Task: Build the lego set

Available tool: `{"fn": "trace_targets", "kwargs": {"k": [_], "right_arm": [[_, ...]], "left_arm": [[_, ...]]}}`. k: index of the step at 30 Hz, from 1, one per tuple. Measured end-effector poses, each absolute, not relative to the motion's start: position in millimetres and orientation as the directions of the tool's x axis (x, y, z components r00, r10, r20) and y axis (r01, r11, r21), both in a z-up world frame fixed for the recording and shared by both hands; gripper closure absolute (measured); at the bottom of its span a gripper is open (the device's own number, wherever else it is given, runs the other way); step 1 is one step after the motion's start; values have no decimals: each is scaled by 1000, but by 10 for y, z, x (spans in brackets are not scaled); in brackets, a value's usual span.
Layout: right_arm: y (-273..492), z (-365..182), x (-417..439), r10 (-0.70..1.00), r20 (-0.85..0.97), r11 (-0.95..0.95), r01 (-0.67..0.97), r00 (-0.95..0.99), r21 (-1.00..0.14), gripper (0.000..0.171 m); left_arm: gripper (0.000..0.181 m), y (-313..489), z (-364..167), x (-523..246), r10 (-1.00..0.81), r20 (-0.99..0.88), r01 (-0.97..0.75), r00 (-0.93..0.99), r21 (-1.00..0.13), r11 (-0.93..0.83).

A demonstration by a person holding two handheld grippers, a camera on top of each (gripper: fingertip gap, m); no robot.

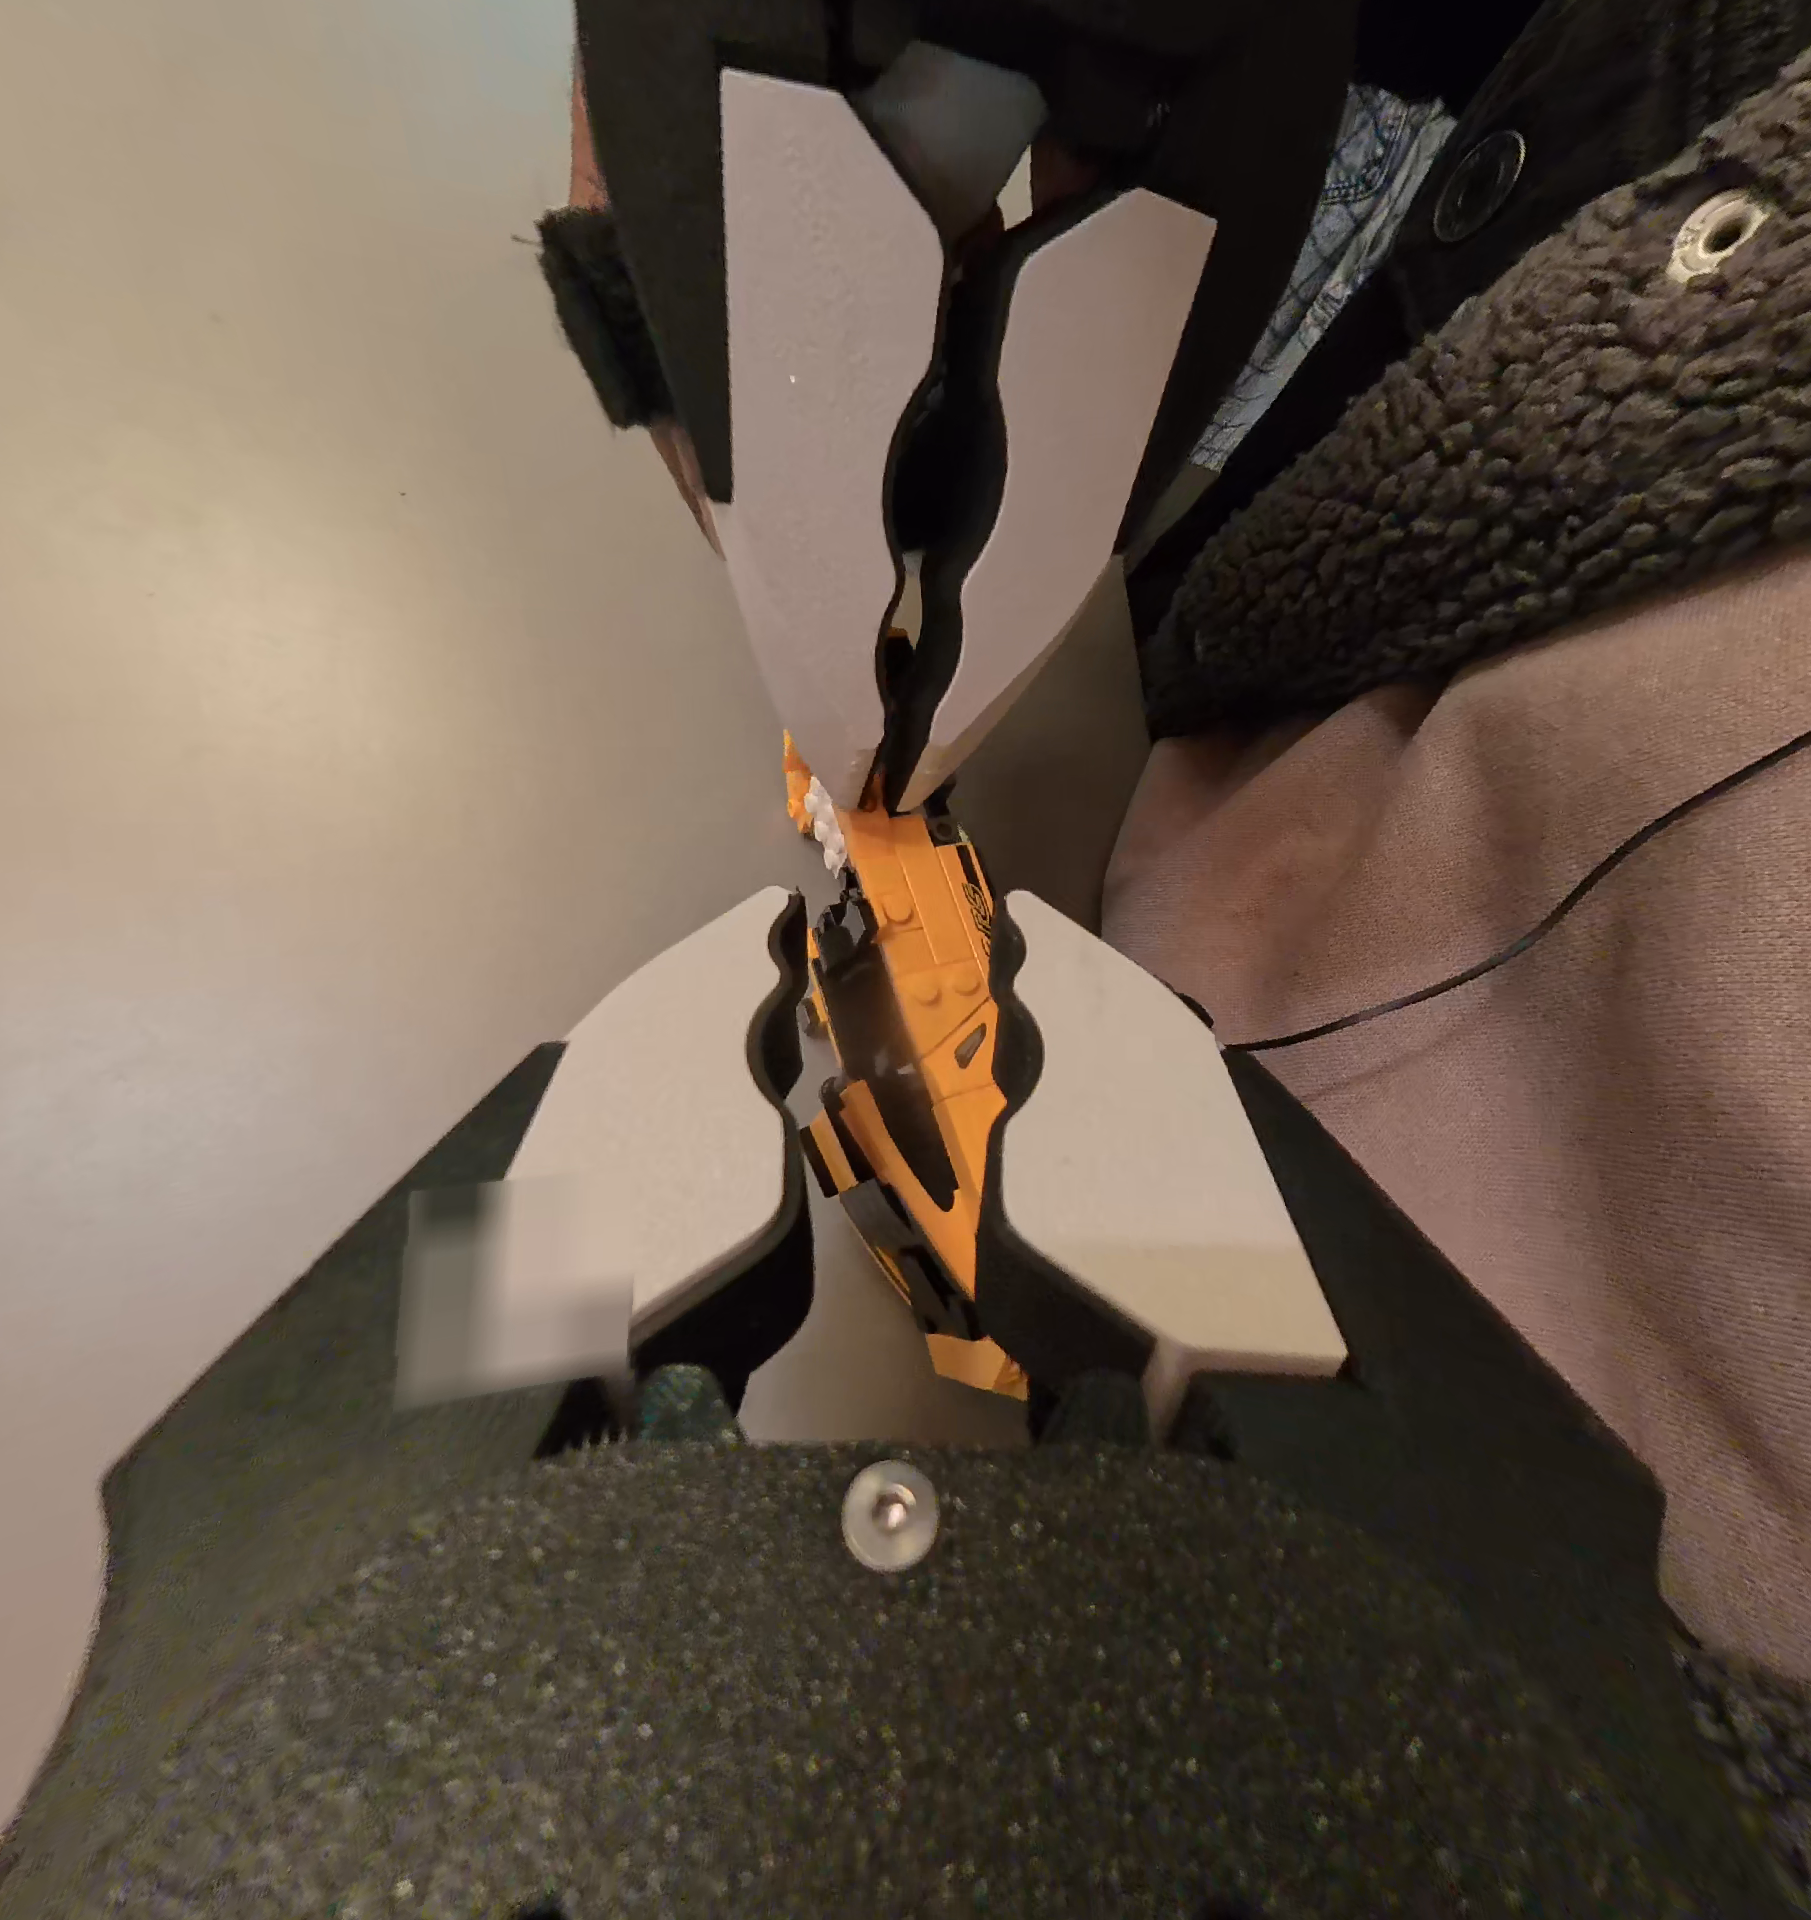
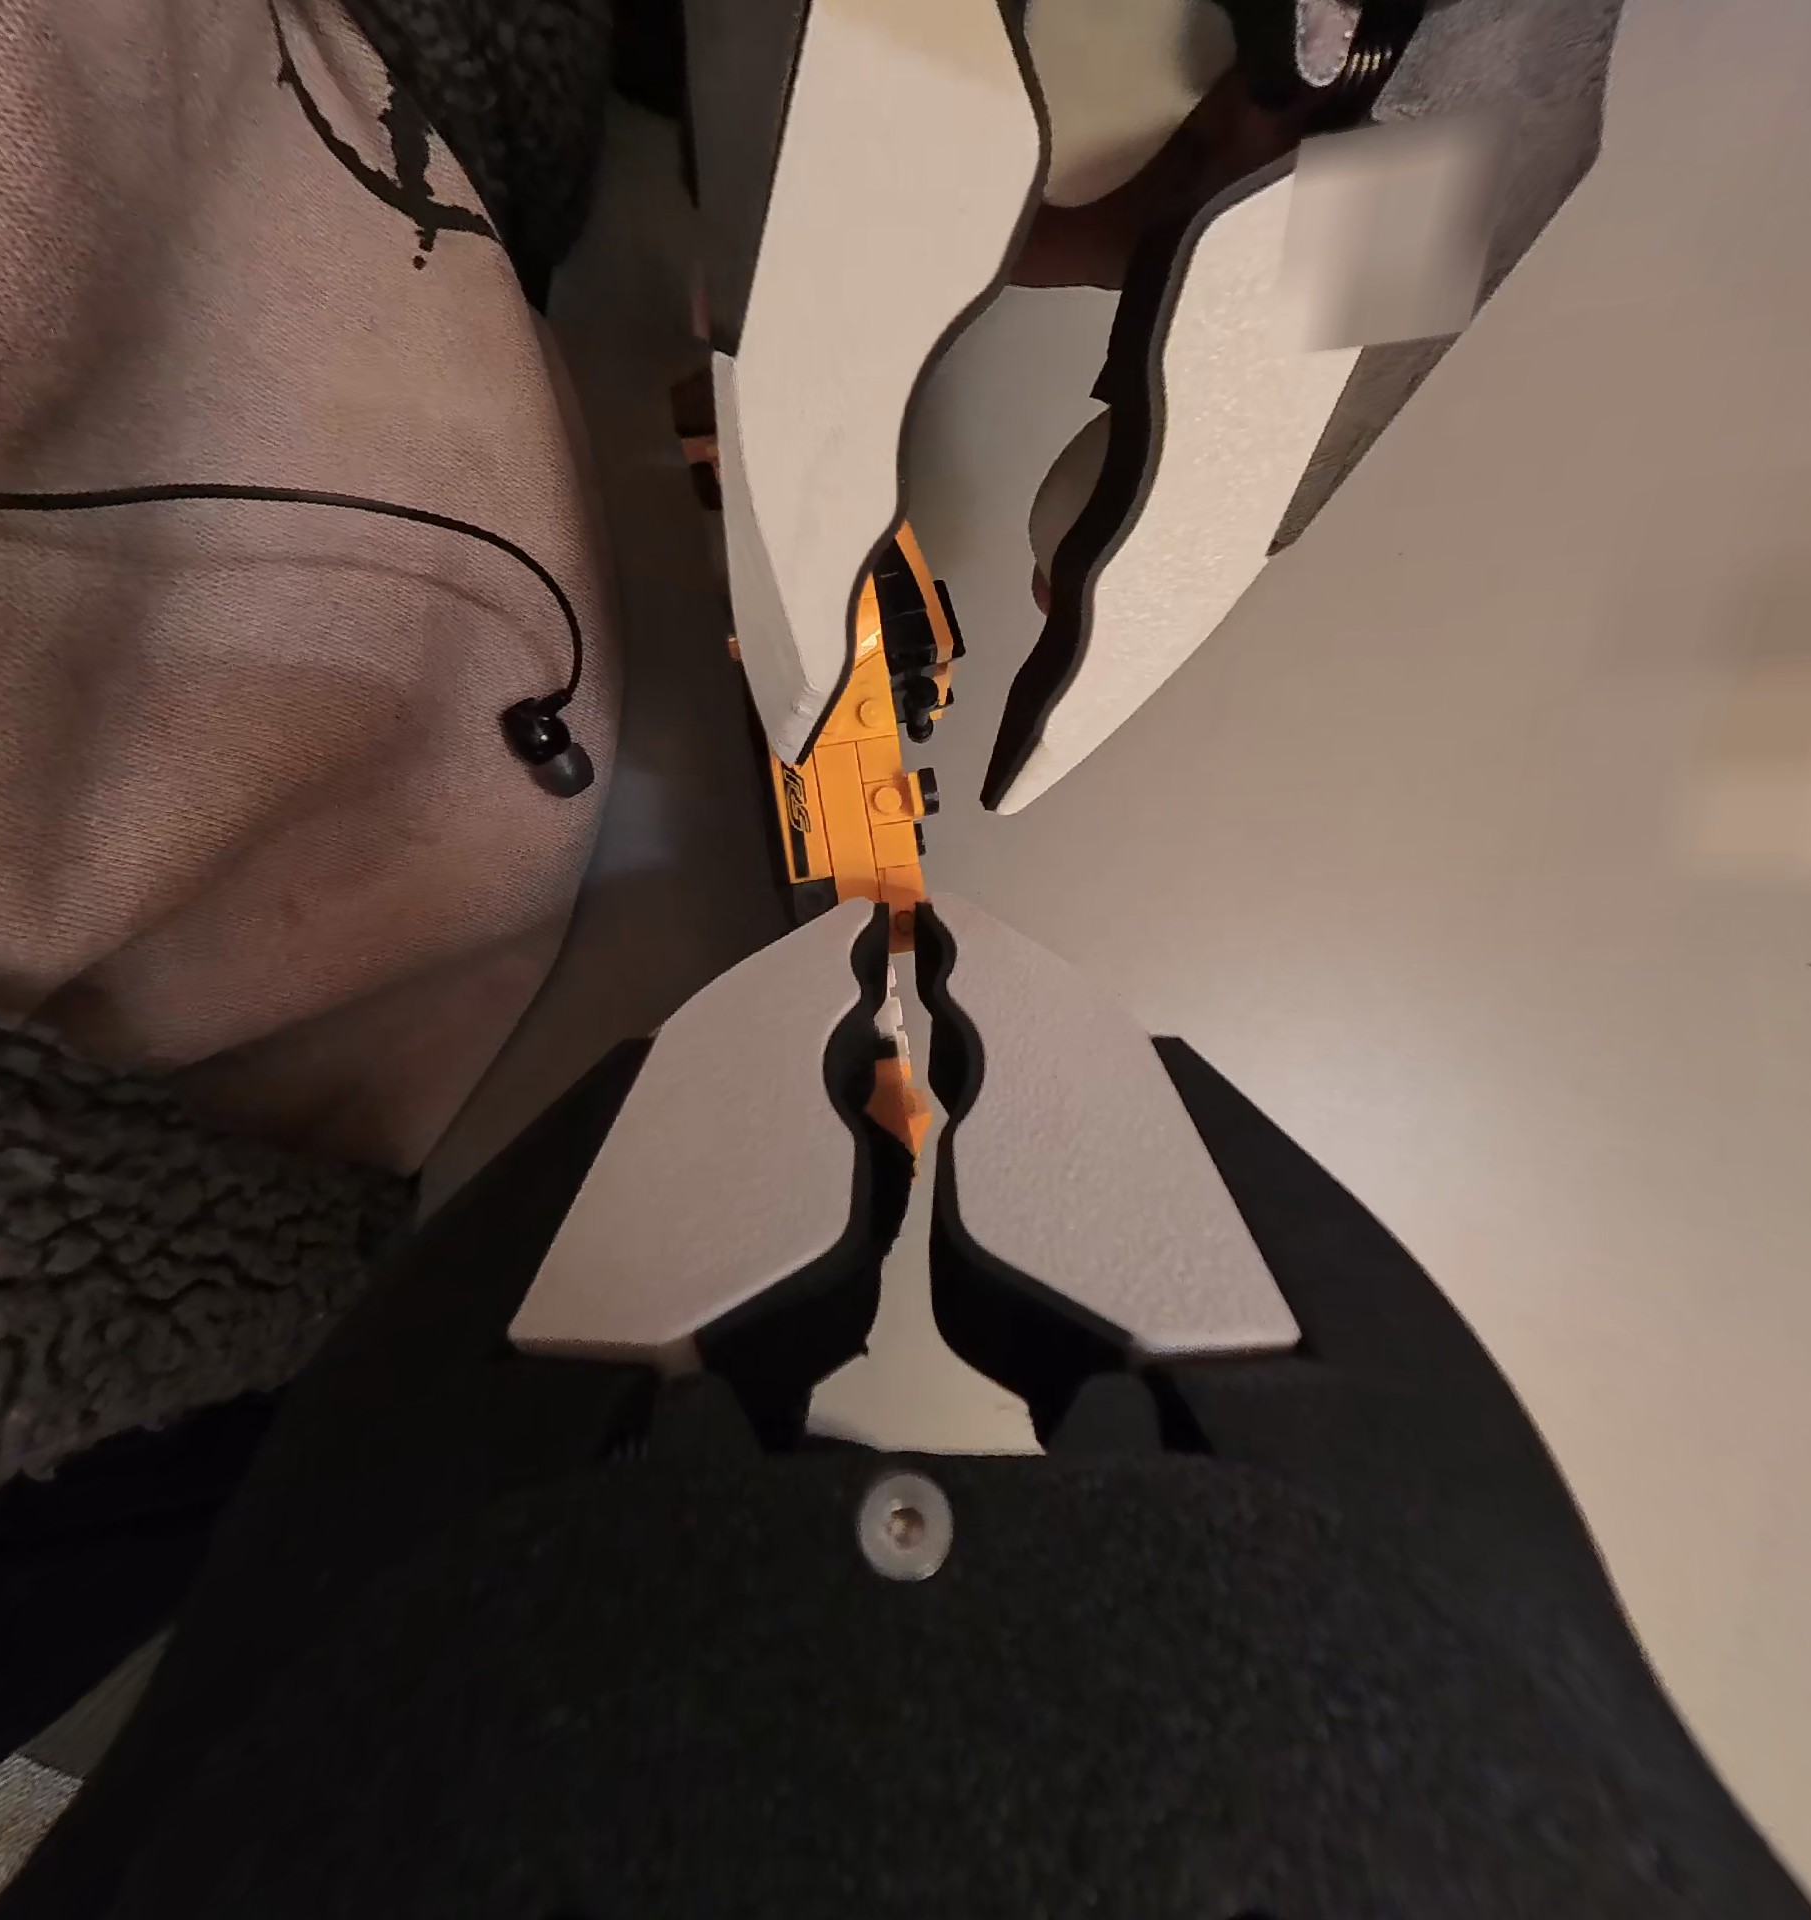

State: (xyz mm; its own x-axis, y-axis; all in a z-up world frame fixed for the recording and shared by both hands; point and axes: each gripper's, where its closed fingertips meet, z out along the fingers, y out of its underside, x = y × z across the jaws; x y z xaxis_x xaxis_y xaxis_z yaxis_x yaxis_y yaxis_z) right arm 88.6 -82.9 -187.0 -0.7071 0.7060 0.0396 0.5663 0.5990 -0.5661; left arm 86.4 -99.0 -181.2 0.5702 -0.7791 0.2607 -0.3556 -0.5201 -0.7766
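Left hand-held gripper (image 1: 901, 914) clasps orange lego model (image 1: 922, 1039); right hand-held gripper (image 1: 885, 795) opposes it.

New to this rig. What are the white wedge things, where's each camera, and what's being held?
No robot arm here: a person holds one handheld two-finger gripper in each hand, and each has a wide-angle camera looking forward along its fingers.

In the left wrist view, the left gripper is at the bottom and the right gripper comes in from the top. The right wrist view is the reverse angle.

The white wedges are the fingers, lined with black padding.

Both grippers grip one orange and black lego car, one at each end, held up close to the person's pinkish sweatshirt. An earbud on a thin cable hangs there. The pale background seems bare; I cannot tell whether it is a tabletop.
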Motion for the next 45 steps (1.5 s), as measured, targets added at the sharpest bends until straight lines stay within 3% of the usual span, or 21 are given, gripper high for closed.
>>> {"fn": "trace_targets", "kwargs": {"k": [19, 25, 45], "right_arm": [[-859, -1701, 895, 826, 10, 414, 595, -563, -689, 171], [-761, -1795, 928, 846, 50, 435, 633, -531, -640, 161], [-845, -1864, 898, 840, 29, 449, 664, -541, -597, 167]], "left_arm": [[149, -1004, -1808, 895, -756, 242, -331, 608, -789, -518], [148, -965, -1833, 856, -743, 260, -303, 617, -793, -529], [151, -924, -1871, 817, -707, 309, -249, 636, -785, -567]]}}
